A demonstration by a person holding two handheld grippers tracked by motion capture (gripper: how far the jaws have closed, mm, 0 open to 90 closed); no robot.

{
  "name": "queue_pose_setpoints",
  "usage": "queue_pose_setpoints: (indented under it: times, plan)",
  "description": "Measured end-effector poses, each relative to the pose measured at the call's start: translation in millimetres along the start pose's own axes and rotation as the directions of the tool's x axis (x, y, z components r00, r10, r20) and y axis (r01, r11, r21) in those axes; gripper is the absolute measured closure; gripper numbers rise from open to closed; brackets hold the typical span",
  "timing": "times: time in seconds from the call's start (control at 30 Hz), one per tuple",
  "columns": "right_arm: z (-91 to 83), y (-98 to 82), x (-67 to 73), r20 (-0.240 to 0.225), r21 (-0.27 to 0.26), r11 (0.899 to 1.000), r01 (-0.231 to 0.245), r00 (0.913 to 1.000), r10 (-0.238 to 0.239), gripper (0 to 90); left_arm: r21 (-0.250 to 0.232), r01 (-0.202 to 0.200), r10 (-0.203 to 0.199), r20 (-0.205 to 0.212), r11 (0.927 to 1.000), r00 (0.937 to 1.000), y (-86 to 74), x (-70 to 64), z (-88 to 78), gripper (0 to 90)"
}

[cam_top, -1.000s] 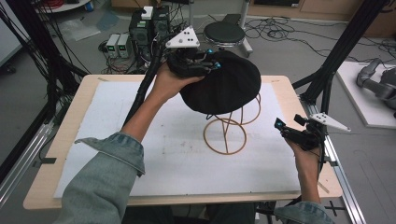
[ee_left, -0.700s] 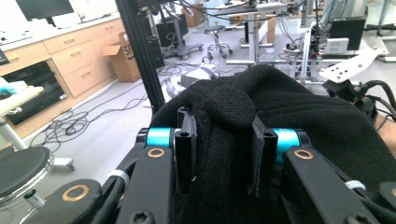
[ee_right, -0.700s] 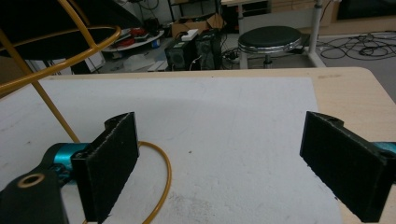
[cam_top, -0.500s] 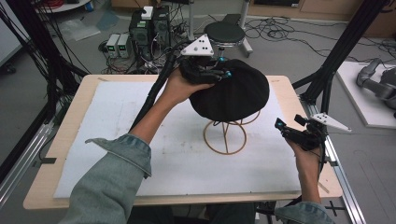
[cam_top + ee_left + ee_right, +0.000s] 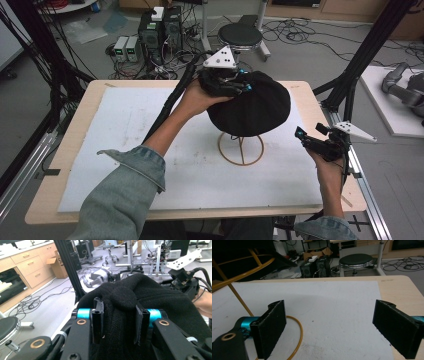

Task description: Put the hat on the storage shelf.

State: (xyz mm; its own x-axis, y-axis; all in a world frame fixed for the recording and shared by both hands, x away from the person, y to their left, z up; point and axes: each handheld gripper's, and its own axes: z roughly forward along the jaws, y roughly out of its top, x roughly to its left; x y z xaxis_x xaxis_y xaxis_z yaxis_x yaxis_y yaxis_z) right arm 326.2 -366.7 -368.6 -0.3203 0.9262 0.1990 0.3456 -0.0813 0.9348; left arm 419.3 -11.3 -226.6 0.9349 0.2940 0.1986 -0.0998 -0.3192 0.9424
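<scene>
A black knit hat (image 5: pixel 260 107) sits draped over the top of a gold wire stand (image 5: pixel 241 152) on the white board. My left gripper (image 5: pixel 244 87) is at the hat's far left edge and shut on a fold of it. In the left gripper view the fabric (image 5: pixel 150 295) bulges between the pads of the left gripper (image 5: pixel 120 320); the jaws have just been opening slightly, with the fabric still between them. My right gripper (image 5: pixel 310 131) hovers to the right of the stand, open and holding nothing. In the right gripper view, the right gripper (image 5: pixel 329 327) faces the stand's base ring (image 5: pixel 298 332).
The white board (image 5: pixel 125 150) covers most of the wooden table (image 5: pixel 90 107). Black frame posts (image 5: pixel 360 65) stand at the table's sides. A stool (image 5: pixel 241 35), cables and boxes lie on the floor beyond the far edge.
My left gripper has carried the hat right and down, so it now covers the stand's top. The right gripper has kept still.
</scene>
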Motion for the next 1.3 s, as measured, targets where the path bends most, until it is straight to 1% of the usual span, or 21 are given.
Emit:
queue_pose_setpoints:
  times: [0.07, 0.17, 0.27, 0.5, 0.53, 0.73, 1.03, 1.1, 1.13, 1.2, 1.3]
  plan:
    - [0.1, 0.1, 0.1, 0.0, -0.001, 1.0, 0.002, 1.0, -0.002, 11.5, -0.002, -0.002, 0.002, -0.001, 1.0, 1.0, -1.4, -1.3, 0.6, 66.6]
    - [0.2, -0.1, 0.2, 0.0, 0.001, 1.0, 0.003, 1.0, -0.003, 11.5, 0.008, 0.0, 0.0, -0.001, 1.0, 1.0, -3.7, -1.5, 0.4, 66.0]
    - [0.4, -0.2, 0.1, 0.0, 0.001, 1.0, 0.002, 1.0, -0.002, 11.5, 0.016, -0.008, 0.008, -0.002, 0.9998, 1.0, -6.0, -2.2, 0.4, 65.1]
    - [0.7, -0.4, 0.5, 0.0, 0.004, 1.0, 0.002, 1.0, -0.002, 11.5, 0.028, -0.016, 0.016, -0.004, 0.9995, 0.9999, -8.5, -4.9, 2.0, 61.0]
    - [0.6, -0.5, 1.0, -0.001, 0.006, 1.0, -0.004, 1.0, 0.004, 11.5, 0.032, -0.019, 0.019, 0.0, 0.9993, 0.9998, -8.7, -5.0, 2.1, 60.2]
    - [0.5, -0.5, -0.4, 0.001, 0.0, 1.0, 0.004, 1.0, -0.004, 11.5, 0.066, -0.033, 0.032, 0.003, 0.9973, 0.9995, -11.4, -6.2, 4.1, 56.1]
    - [-0.2, -0.1, -0.8, 0.0, 0.0, 1.0, 0.0, 1.0, 0.0, 11.5, 0.077, -0.031, 0.03, 0.01, 0.9966, 0.9995, -12.9, -7.1, 4.6, 53.2]
    - [-0.1, -0.2, -1.1, 0.002, -0.001, 1.0, -0.001, 1.0, 0.001, 11.5, 0.087, -0.038, 0.037, 0.012, 0.9955, 0.9993, -13.3, -6.7, 4.0, 52.3]
    - [-0.1, -0.2, -1.4, 0.002, 0.0, 1.0, 0.003, 1.0, -0.003, 11.4, 0.088, -0.035, 0.034, 0.013, 0.9955, 0.9993, -13.7, -6.9, 4.0, 51.8]
    - [0.0, -0.3, -0.9, 0.001, 0.002, 1.0, 0.0, 1.0, 0.0, 11.5, 0.096, -0.046, 0.044, 0.021, 0.9943, 0.9988, -14.4, -6.4, 3.6, 50.8]
    - [0.7, -0.3, -0.5, 0.001, 0.002, 1.0, 0.004, 1.0, -0.004, 11.5, 0.103, -0.044, 0.042, 0.025, 0.9937, 0.9988, -15.2, -5.7, 2.9, 49.7]
